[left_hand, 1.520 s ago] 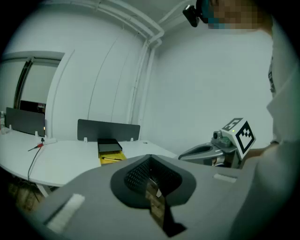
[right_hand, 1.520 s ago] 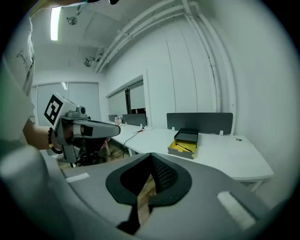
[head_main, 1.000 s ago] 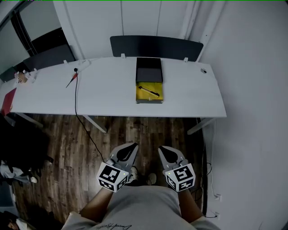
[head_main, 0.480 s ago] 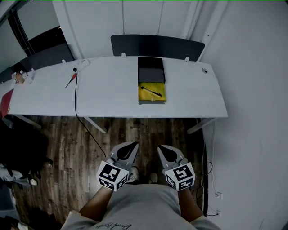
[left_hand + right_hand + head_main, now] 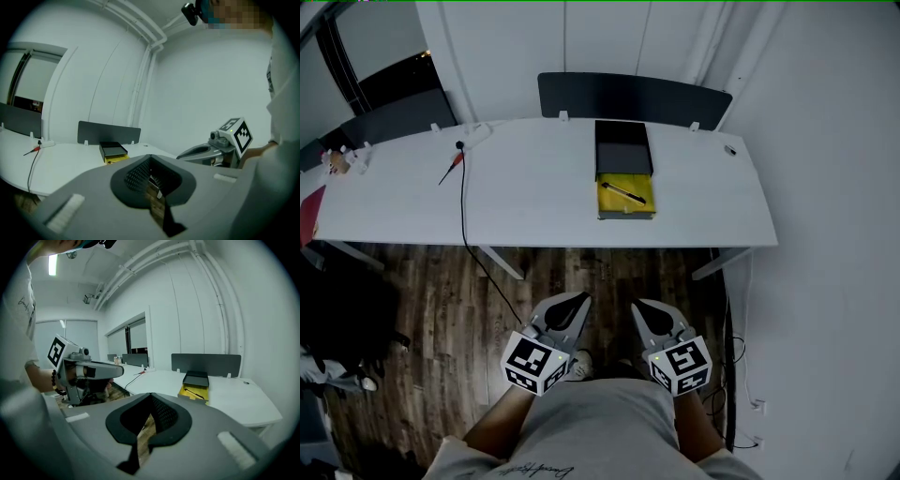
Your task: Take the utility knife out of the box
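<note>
Head view: utility knife (image 5: 624, 193) diag in box (image 5: 623, 155), far-left to near-right.

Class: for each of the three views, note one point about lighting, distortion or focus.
Head view: dim, even light; the white table stands bright against the dark floor. Left gripper view: strong fisheye, dark round vignette, the box looks tiny. Right gripper view: same fisheye; a ceiling light glares at upper left.

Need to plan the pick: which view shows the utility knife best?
The head view: from above, the utility knife lies diagonally on the yellow inside of the open box. The right gripper view shows it as a small dark line. The left gripper view shows only the box's side; the knife cannot be made out.
</note>
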Motion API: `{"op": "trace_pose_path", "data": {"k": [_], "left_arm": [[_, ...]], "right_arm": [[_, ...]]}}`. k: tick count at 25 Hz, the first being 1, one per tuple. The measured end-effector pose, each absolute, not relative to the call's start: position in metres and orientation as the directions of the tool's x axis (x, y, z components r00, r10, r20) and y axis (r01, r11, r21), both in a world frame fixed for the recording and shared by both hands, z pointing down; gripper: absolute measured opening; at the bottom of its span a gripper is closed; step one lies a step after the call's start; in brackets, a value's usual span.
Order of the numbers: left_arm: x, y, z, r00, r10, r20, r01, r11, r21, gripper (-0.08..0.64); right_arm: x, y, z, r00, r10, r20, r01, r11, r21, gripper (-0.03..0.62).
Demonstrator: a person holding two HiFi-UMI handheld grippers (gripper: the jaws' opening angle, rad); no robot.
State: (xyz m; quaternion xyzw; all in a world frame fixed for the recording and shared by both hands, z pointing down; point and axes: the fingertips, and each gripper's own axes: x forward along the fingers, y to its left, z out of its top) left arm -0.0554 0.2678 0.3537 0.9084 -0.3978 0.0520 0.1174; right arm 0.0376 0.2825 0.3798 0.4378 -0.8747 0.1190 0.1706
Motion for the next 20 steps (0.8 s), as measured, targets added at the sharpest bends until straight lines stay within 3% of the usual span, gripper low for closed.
{"op": "trace_pose_path", "data": {"k": [20], "left_arm": [[-0.070,0.222,0.362,0.680,-0.710,0.180,-0.733,-0.658,0.175,0.002]], "right_arm": [[0.022,0.236,0.390,-0.564,-0.720,0.404,-0.800,0.598,-0.051,0.015]]}}
